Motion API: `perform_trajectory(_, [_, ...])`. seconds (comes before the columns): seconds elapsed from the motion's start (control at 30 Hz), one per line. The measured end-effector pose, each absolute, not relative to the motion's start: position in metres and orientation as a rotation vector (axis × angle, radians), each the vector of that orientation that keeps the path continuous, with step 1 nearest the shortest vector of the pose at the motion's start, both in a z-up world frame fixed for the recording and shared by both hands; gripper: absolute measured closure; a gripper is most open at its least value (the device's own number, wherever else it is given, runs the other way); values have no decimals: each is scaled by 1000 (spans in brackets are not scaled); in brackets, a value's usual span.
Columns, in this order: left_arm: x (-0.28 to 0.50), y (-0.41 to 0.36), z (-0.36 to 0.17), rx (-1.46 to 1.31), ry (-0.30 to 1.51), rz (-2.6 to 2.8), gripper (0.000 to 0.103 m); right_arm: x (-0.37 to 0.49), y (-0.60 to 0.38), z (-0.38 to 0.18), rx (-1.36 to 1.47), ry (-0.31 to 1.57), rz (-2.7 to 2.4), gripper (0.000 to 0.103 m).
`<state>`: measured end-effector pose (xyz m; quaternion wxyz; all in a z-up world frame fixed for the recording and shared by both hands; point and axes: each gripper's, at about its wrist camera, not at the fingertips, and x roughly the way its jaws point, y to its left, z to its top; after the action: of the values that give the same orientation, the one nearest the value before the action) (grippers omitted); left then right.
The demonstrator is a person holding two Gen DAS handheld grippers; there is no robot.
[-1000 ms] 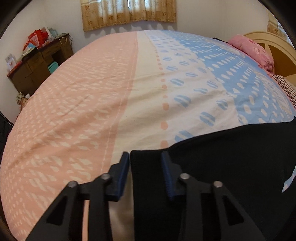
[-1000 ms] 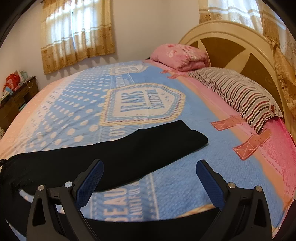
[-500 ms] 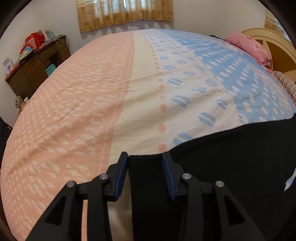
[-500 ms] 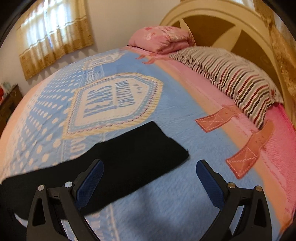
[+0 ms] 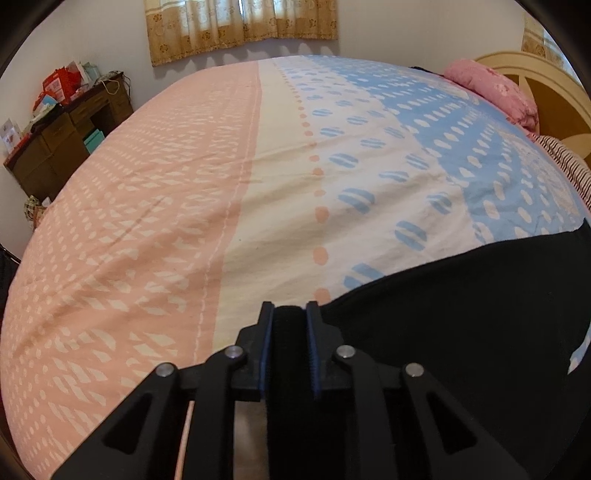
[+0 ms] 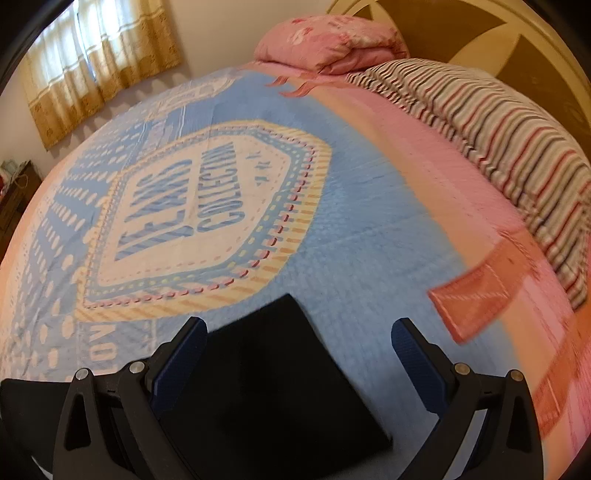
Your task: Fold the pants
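Across the bedspread (image 5: pixel 184 229), with its pink, cream and blue print, the black pants (image 5: pixel 461 332) lie stretched out flat, one end toward the striped pillow (image 6: pixel 509 140), the other away from it. The left gripper (image 5: pixel 289 321) has just been closing and now pinches the end far from the pillow. The right gripper (image 6: pixel 299 339), jaws spread wide, hovers over the near end, touching nothing. A one-sided lift could drag the cloth crooked. Beyond the pillow: headboard (image 6: pixel 535 55), curtains (image 5: pixel 240 22), a cluttered dresser (image 5: pixel 62 129).
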<state>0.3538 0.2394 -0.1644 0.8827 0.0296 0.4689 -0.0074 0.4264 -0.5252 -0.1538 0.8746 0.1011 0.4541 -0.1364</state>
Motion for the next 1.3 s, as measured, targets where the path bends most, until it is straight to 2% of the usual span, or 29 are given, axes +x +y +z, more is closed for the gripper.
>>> perform_trajectory(0.13, [355,238,-165,95,976,-12,75,440,-532,-171,258,1000,-225,3])
perform_trajectory(0.2, [356,237,-165,117,981,-13,73,442,-530,-176,270,1009,-181,11])
perform_trajectory(0.23, [356,238,-165,119,983,-17,73,442,-526,-177,248,1011,-175,23])
perform_trajectory(0.27, [357,238,-165,120,986,-20,74,443,-524,-177,231,1018,-174,44])
perform_trajectory(0.3, [358,238,-166,120,991,-25,75,444,-522,-177,214,1026,-172,54])
perform_trajectory(0.37, [357,237,-166,120,990,-53,87,442,-525,-174,241,1026,-146,89])
perform_trajectory(0.4, [357,236,-166,121,987,-67,88,440,-526,-173,270,1023,-129,93])
perform_trajectory(0.53, [354,235,-162,104,960,-66,92,426,-522,-163,269,974,-126,94])
perform_trajectory(0.8, [337,243,-134,34,866,-67,92,383,-519,-127,275,825,-101,94])
perform_trajectory(1.07, [306,248,-109,-35,751,-136,92,306,-532,-96,307,630,-30,94])
perform_trajectory(1.3, [266,259,-101,-122,674,-205,92,237,-544,-96,325,550,22,95])
